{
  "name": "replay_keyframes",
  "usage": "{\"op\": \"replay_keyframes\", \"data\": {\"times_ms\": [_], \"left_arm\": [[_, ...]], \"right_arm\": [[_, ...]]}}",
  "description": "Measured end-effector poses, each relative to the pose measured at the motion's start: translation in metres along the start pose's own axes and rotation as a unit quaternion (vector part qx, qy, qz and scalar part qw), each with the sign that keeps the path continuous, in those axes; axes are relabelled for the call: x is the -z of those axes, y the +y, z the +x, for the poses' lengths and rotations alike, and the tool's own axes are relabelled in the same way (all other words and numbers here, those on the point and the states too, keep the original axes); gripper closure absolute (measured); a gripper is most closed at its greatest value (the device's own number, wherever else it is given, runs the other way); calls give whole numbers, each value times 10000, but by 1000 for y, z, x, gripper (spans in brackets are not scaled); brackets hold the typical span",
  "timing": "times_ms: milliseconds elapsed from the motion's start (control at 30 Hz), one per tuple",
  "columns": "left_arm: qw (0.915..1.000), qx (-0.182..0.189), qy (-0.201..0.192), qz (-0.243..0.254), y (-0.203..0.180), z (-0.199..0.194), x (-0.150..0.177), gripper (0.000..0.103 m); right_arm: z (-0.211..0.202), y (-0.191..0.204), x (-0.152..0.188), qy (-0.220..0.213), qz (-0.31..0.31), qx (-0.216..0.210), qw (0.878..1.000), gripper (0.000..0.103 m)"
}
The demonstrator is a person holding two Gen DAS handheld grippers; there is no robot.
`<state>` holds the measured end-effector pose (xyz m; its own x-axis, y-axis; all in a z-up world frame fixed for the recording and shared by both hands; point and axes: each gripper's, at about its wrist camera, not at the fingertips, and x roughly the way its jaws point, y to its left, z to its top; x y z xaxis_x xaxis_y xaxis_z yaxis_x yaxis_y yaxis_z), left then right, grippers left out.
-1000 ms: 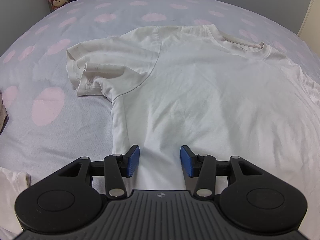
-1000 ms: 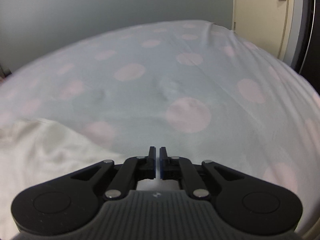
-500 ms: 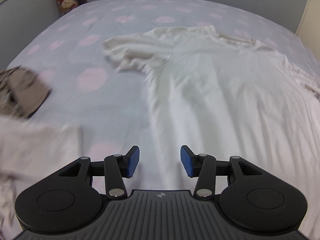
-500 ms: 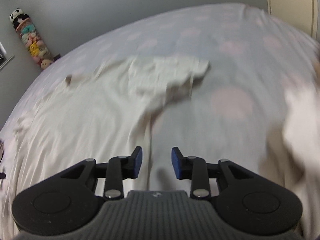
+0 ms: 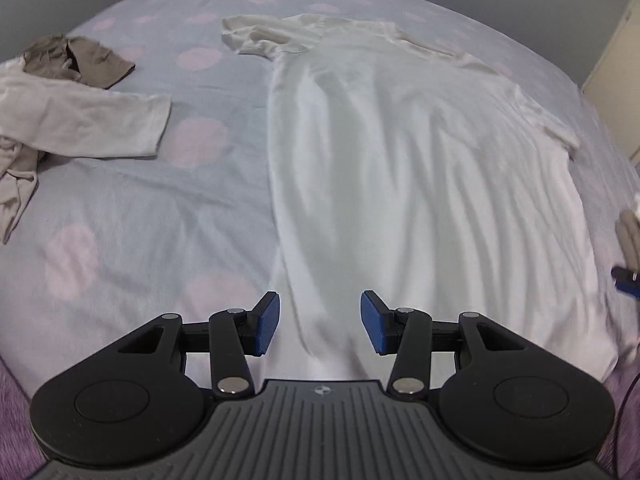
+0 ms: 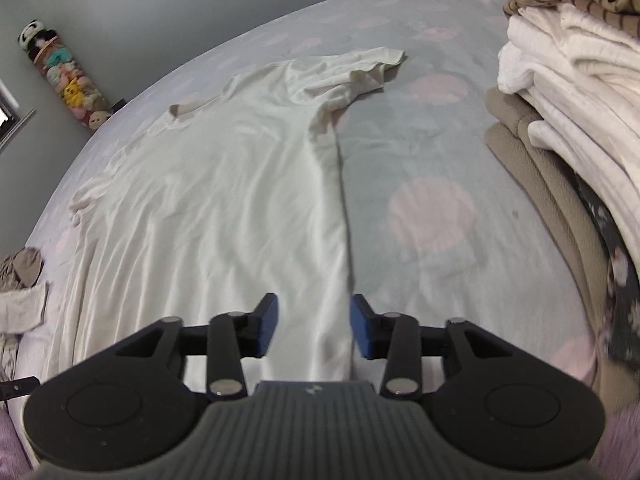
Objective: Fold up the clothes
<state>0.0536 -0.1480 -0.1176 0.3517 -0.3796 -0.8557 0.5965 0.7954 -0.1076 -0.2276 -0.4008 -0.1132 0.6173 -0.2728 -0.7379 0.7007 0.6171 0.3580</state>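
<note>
- While both grippers hang low over it, the bed point(image 5: 120, 208), in its pale blue sheet with pink spots, fills both views from edge to edge.
- Spread flat on it lies the white T-shirt point(image 5: 420, 168) point(image 6: 224, 200), neck end far away, hem end close to the cameras, long creases running down its body.
- Over on the right side of the right wrist view, a stack of folded clothes point(image 6: 572, 92) rises high: white layers, a striped brown piece on top, beige and a dark flowered fabric beneath.
- Left of the shirt in the left wrist view sits a loose pile of other garments point(image 5: 68, 112), a pale long sleeve reaching toward the shirt but well apart from it, a brown piece behind.
- Now the left gripper point(image 5: 320, 328): jaws spread wide, nothing between them, poised right over the shirt's left side edge near the hem, the edge running up between the blue pads.
- And the right gripper point(image 6: 313, 330): also wide apart and empty, lined up over the shirt's right side edge near the hem; whether the pads touch the cloth, I cannot tell.
- Far back against the wall, a column of plush toys point(image 6: 64, 76) stands upright.
</note>
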Motion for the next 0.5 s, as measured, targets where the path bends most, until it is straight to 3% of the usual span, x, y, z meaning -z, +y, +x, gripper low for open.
{"op": "replay_keyframes", "data": {"times_ms": [233, 300, 333, 400, 500], "left_arm": [[9996, -30, 148, 223, -13, 6, 25, 61], [9995, -25, 165, 281, -14, 7, 30, 79], [9997, -12, 90, 243, -11, 4, 31, 83], [9999, 22, -107, 130, -6, -5, 30, 101], [9992, 73, -401, -39, 3, -19, 30, 102]], "right_arm": [[-11, 21, 15, -242, -606, 41, 9979, 50], [-12, 22, 17, -258, -631, 65, 9977, 50], [-12, 22, 18, -266, -643, 77, 9975, 49], [-13, 22, 18, -272, -645, 100, 9975, 49], [-12, 23, 18, -267, -618, 133, 9976, 48]]}}
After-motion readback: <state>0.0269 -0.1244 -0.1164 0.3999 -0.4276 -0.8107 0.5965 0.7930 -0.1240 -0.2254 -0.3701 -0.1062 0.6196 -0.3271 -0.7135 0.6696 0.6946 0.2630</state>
